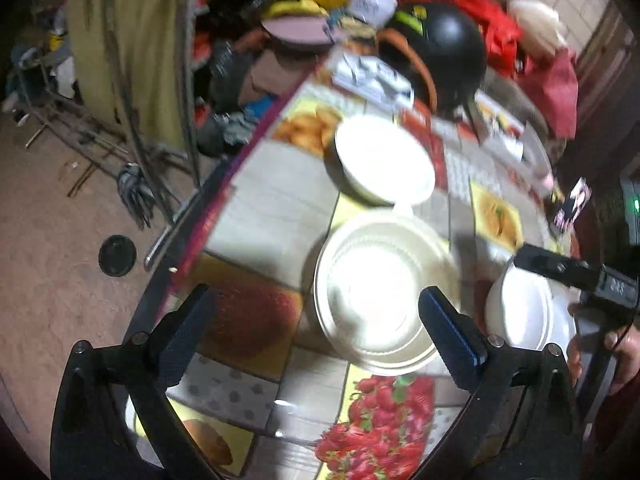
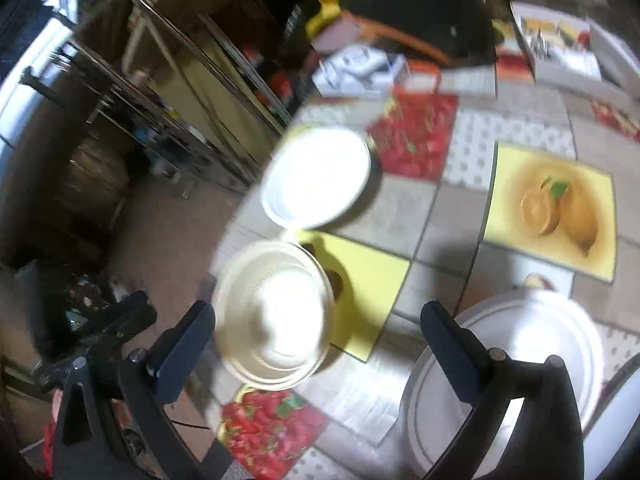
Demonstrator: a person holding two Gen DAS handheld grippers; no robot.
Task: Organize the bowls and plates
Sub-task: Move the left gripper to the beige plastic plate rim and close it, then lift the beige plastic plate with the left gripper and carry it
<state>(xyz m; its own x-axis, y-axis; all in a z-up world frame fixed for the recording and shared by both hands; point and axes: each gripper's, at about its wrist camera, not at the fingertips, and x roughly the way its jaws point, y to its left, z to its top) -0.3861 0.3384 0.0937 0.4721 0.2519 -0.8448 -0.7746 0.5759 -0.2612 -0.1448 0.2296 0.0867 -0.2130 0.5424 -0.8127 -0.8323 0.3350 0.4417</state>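
Here, a table (image 1: pixel 272 200) covered with a fruit-patterned cloth is seen from both wrist cameras, and both views are blurred. The left gripper (image 1: pixel 320 336) is held wide open above the near edge of the table, with nothing between its dark padded fingers (image 1: pixel 452 340). Just beyond it, a cream ribbed bowl (image 1: pixel 380 292) stands on the cloth, its rim partly hidden behind the right-hand finger. Farther off, a white plate (image 1: pixel 384 160) is seen just beside the bowl, apparently resting on a second dish whose edge shows beneath it; whether plate and bowl touch cannot be told. To the right, a white bowl (image 1: pixel 524 312) stands near the table edge, and the right gripper (image 1: pixel 576 276) is seen above it, held by a hand (image 1: pixel 616 356).

In the right wrist view, the right gripper (image 2: pixel 320 340) is likewise spread wide and empty. The ribbed bowl (image 2: pixel 276 316) lies between its fingers in the picture, on a yellow patch of the cloth, with the white plate (image 2: pixel 316 176) behind it. The white bowl (image 2: pixel 520 360) is partly covered by the right-hand finger. A black helmet (image 1: pixel 444 52) and small white boxes (image 1: pixel 372 76) are seen at the far end of the table
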